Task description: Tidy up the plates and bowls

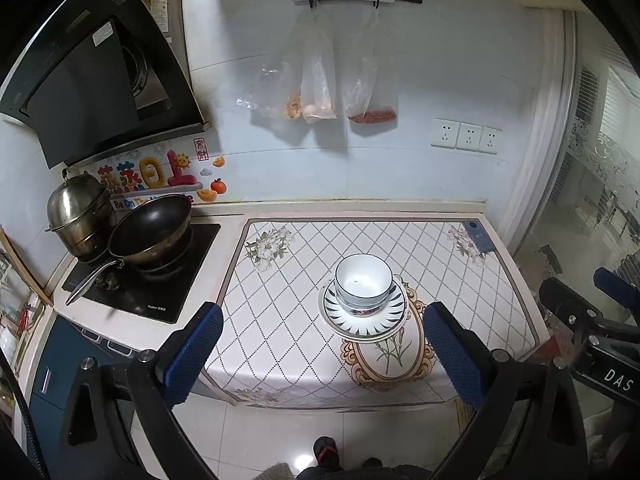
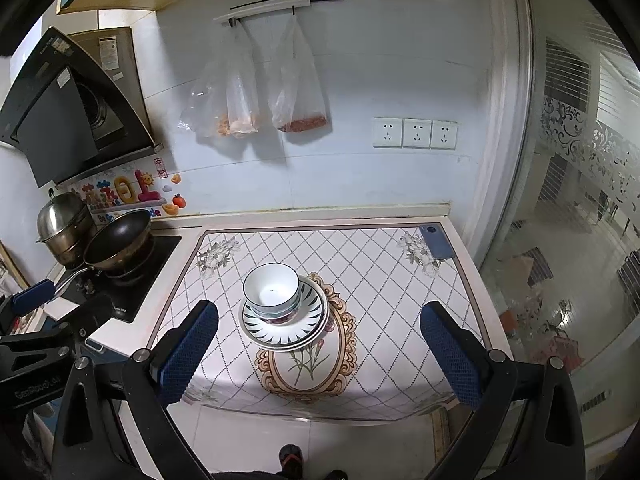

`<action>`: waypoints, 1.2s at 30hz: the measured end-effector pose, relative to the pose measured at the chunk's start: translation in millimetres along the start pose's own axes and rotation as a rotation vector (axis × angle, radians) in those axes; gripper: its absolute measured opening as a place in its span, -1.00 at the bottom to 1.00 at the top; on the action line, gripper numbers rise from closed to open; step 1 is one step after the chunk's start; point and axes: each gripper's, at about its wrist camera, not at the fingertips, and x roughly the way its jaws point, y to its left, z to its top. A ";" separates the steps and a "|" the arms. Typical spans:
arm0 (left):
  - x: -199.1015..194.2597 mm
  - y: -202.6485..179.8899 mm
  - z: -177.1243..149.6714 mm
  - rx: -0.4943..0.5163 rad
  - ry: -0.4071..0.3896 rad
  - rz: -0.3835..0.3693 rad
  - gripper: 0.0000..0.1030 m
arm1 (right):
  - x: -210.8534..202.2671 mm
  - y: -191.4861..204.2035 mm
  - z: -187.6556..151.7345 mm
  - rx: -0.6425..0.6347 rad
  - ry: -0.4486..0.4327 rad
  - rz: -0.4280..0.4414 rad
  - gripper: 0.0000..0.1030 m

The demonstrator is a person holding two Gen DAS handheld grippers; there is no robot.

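A stack of white bowls (image 1: pixel 363 282) sits nested on a stack of plates (image 1: pixel 376 322) with dark leaf marks on the rim, in the middle of the patterned counter mat (image 1: pixel 288 280). The same bowls (image 2: pixel 272 289) and plates (image 2: pixel 286 330) show in the right wrist view. My left gripper (image 1: pixel 322 354) is open and empty, held back above the counter's front edge. My right gripper (image 2: pixel 320 354) is open and empty, also back from the stack. The right gripper shows at the right edge of the left wrist view (image 1: pixel 592 312).
A black wok (image 1: pixel 150 232) and a steel steamer pot (image 1: pixel 78 210) stand on the hob at the left. A blue phone (image 2: pixel 436 242) lies at the mat's far right corner. Plastic bags (image 1: pixel 320 88) hang on the wall. A glass door is at the right.
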 end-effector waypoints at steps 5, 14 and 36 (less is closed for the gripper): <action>2.6 -1.5 0.5 0.001 0.014 -0.011 0.99 | -0.4 -2.0 -1.1 0.003 0.001 -0.007 1.00; 6.1 0.1 1.7 0.005 0.023 -0.017 0.99 | 1.0 0.6 -3.7 0.007 0.009 -0.013 1.00; 6.1 1.9 2.6 0.003 0.013 -0.016 0.99 | -0.4 2.3 -3.2 0.005 -0.004 -0.022 1.00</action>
